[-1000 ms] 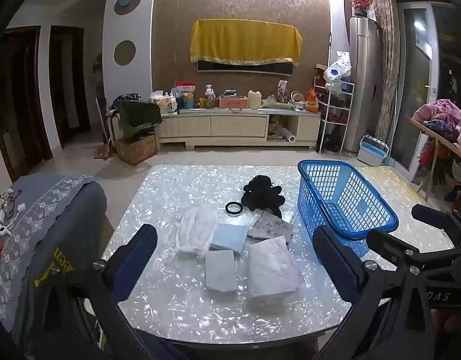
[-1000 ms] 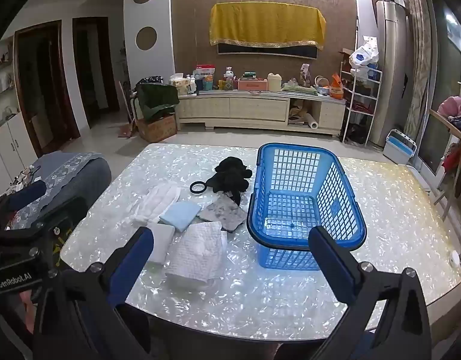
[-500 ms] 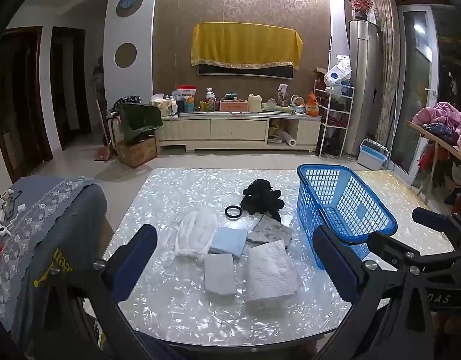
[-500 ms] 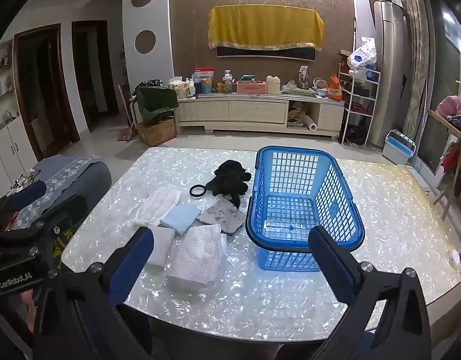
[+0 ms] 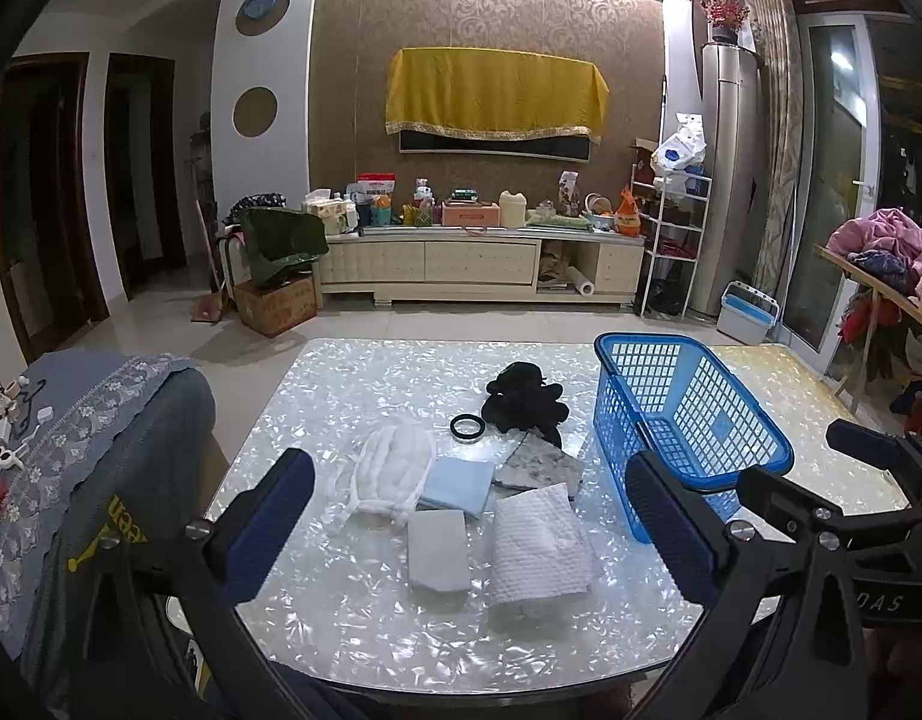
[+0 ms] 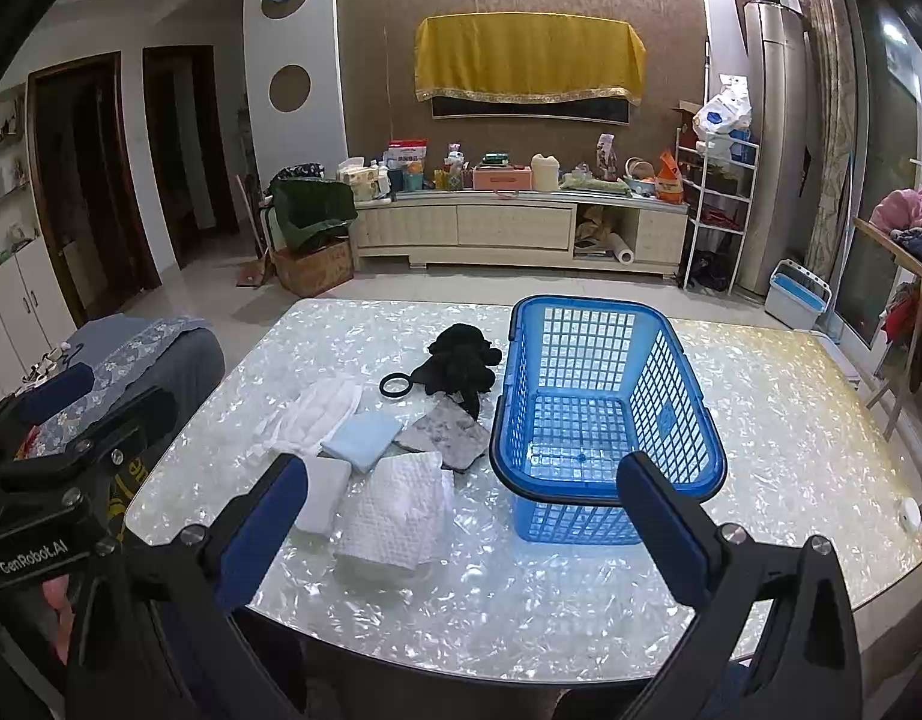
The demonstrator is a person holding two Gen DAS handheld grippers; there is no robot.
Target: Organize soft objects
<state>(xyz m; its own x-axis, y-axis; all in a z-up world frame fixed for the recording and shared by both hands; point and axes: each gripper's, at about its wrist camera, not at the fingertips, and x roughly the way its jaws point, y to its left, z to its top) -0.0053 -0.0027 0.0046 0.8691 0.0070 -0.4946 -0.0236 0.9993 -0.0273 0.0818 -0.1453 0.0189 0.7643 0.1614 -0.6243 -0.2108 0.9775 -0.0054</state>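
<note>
Several soft items lie on the pearly table (image 5: 365,396): a white waffle cloth (image 5: 536,543), a white folded pad (image 5: 437,549), a light blue cloth (image 5: 458,483), a white mesh bundle (image 5: 389,477), a grey patterned cloth (image 5: 539,468), a black plush (image 5: 524,399) and a black ring (image 5: 467,426). An empty blue basket (image 5: 689,420) stands to their right; it also shows in the right wrist view (image 6: 605,402). My left gripper (image 5: 470,531) is open and empty, above the table's near edge before the cloths. My right gripper (image 6: 461,525) is open and empty, before the basket.
A chair with a blue-grey cover (image 5: 89,438) stands at the table's left side. A TV cabinet (image 5: 479,264) with clutter runs along the far wall. A small white object (image 6: 910,510) sits near the table's right edge.
Both grippers have risen or tilted slightly, so the table sits a little lower in both views. The objects have not moved and both grippers stay open.
</note>
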